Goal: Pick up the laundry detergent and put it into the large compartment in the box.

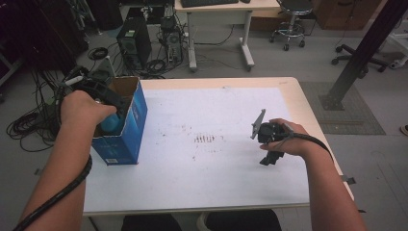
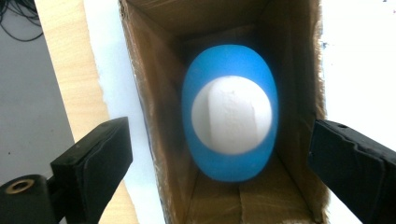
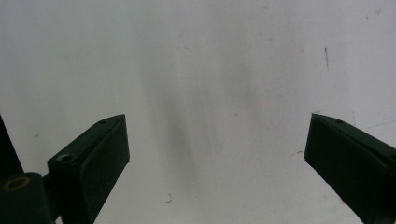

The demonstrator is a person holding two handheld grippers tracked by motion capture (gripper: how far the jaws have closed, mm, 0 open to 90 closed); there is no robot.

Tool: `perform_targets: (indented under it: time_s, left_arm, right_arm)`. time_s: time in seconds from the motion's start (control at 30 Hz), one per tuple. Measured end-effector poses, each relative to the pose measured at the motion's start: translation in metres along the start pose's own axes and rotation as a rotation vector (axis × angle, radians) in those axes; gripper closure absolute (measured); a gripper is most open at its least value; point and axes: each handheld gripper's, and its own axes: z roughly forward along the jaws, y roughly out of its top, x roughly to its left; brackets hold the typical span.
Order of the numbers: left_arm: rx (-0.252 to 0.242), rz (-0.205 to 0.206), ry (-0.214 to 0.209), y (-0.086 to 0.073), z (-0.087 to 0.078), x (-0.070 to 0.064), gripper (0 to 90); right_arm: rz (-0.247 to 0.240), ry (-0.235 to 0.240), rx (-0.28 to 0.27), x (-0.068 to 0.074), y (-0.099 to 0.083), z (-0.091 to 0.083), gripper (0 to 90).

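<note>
A blue cardboard box (image 1: pixel 130 126) stands open-topped at the table's left edge. Inside it lies a blue egg-shaped object (image 2: pixel 229 112) with a white round face; its blue top peeks out in the high view (image 1: pixel 109 123). My left gripper (image 1: pixel 109 98) hovers over the box mouth, open, its jaws spread wider than the box and touching nothing (image 2: pixel 219 158). My right gripper (image 1: pixel 271 144) is held above the white mat on the right side, pointing down, open with bare mat between its jaws (image 3: pixel 217 149).
The white mat (image 1: pixel 202 144) covers most of the wooden table (image 1: pixel 293 91) and has small dark marks near its middle. Beyond the table stand computer towers (image 1: pixel 134 41), cables, a desk and rolling chairs. A black post (image 1: pixel 365 48) rises at the right.
</note>
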Motion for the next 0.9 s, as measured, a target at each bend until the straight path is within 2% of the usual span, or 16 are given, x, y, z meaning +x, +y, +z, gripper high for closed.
perform_targets:
  time_s: [0.2,0.4,0.53,0.6,0.7,0.77,0.8,0.87,0.9]
  left_arm:
    - [0.000,0.013,-0.010,-0.002,-0.006,-0.001,0.8]
    - [-0.005,0.041,-0.018,-0.002,-0.011,-0.006,0.4]
    - [-0.027,0.075,-0.020,-0.001,-0.019,-0.013,0.4]
    - [-0.036,0.103,-0.028,-0.001,-0.024,-0.018,0.5]
    - [-0.068,0.189,-0.033,-0.001,-0.037,-0.035,0.4]
    - [-0.078,0.224,-0.039,-0.001,-0.042,-0.043,0.5]
    - [-0.095,0.262,-0.040,-0.001,-0.046,-0.050,0.5]
    - [-0.101,0.304,-0.047,-0.001,-0.051,-0.060,0.5]
    - [-0.105,0.340,-0.042,-0.002,-0.055,-0.067,0.5]
  right_arm:
    - [-0.003,-0.003,-0.001,0.001,0.000,0.000,6.5]
    - [0.002,-0.001,0.002,0.002,0.001,0.000,6.5]
    - [0.005,-0.001,0.001,0.002,0.000,0.000,6.5]
    - [0.004,0.000,0.004,0.002,0.000,0.000,6.5]
    - [0.007,-0.001,0.002,0.002,0.000,-0.001,6.5]
    - [0.006,0.000,0.009,0.001,0.000,-0.001,6.5]
    - [0.005,-0.002,0.006,0.001,-0.001,-0.001,6.5]
    - [0.006,-0.003,0.004,0.001,-0.001,-0.002,6.5]
    - [0.005,-0.004,0.003,0.001,-0.002,-0.002,6.5]
